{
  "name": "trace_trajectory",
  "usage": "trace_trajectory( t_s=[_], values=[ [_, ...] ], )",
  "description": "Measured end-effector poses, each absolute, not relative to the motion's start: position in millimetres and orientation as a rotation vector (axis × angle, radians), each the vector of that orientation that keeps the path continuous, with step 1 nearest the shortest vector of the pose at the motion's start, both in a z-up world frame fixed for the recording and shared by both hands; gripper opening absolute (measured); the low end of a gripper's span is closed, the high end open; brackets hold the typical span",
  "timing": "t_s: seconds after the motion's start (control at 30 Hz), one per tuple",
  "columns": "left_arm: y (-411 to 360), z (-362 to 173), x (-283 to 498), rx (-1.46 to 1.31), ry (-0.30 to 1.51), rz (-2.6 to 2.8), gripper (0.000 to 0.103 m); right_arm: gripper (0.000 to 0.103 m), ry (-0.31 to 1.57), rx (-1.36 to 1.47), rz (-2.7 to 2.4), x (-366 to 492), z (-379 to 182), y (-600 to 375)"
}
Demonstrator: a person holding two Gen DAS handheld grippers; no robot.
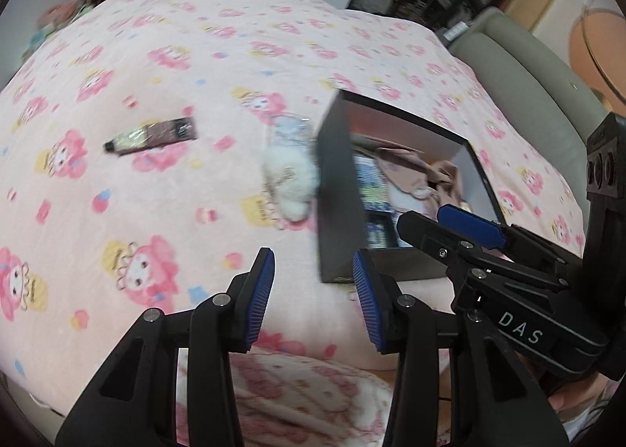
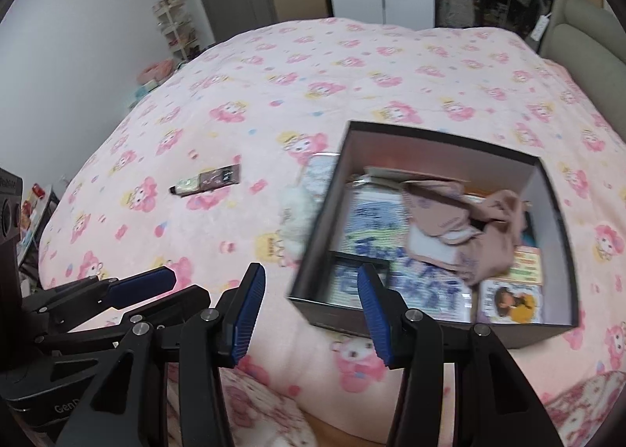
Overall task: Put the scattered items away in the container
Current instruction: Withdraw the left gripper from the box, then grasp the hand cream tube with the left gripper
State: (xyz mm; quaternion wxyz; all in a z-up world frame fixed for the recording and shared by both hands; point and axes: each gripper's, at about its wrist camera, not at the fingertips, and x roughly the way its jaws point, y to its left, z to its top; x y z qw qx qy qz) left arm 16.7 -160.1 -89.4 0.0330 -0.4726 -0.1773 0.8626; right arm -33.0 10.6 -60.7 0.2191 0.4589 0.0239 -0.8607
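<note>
A black open box (image 1: 338, 189) (image 2: 555, 208) sits on the pink bed and holds packets and a crumpled pink cloth (image 2: 469, 228). A brown and gold tube (image 1: 152, 136) (image 2: 207, 180) lies on the blanket to its left. A white fluffy item (image 1: 291, 173) (image 2: 295, 212) and a pale packet (image 1: 289, 126) (image 2: 319, 169) lie against the box's left wall. My left gripper (image 1: 313, 290) is open and empty, low in front of the box's near left corner. My right gripper (image 2: 309, 306) is open and empty over the box's near left corner.
The pink cartoon-print blanket (image 2: 313, 67) covers the whole bed. A grey padded headboard (image 1: 528, 67) (image 2: 587, 44) runs along the right. A rumpled fold of blanket (image 2: 250, 408) lies just below the grippers. Shelves and a door stand beyond the far edge.
</note>
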Motion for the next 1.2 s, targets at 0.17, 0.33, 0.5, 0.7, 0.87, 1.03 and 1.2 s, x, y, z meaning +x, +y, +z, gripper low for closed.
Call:
trace_trajectory(
  t_s=[0.17,0.33,0.5,0.7,0.87,1.03,1.2],
  values=[
    [-210.6,-106.2,19.6,-1.473,-0.714,2.696,0.047,0.046,0.064,1.317,-2.258,-48.0,-78.8,-29.9],
    [-272.9,-127.3,10.0,-1.499,-0.873,2.757,0.048,0.046,0.108,1.332,-2.187,-69.2,-93.5,-78.9],
    [-344.4,-160.5,-22.0,-1.527,-1.119,2.793,0.048,0.046,0.026,1.332,-2.098,-124.6,-115.0,-128.0],
    [-399.0,-205.9,-71.0,-1.515,-1.312,2.783,0.048,0.046,-0.024,1.443,-2.060,-186.6,-159.1,-182.6],
    [-423.3,-235.1,-102.6,-1.554,-1.381,2.747,0.048,0.046,-0.042,1.480,-2.068,-220.2,-186.6,-208.1],
    [-427.9,-249.6,-114.7,-1.504,-1.420,2.713,0.049,0.052,-0.068,1.551,-2.074,-241.1,-214.5,-214.5],
    [-420.4,-250.8,-115.7,-1.481,-1.392,2.713,0.041,0.056,-0.221,1.532,-1.991,-246.1,-220.5,-215.8]
  ],
)
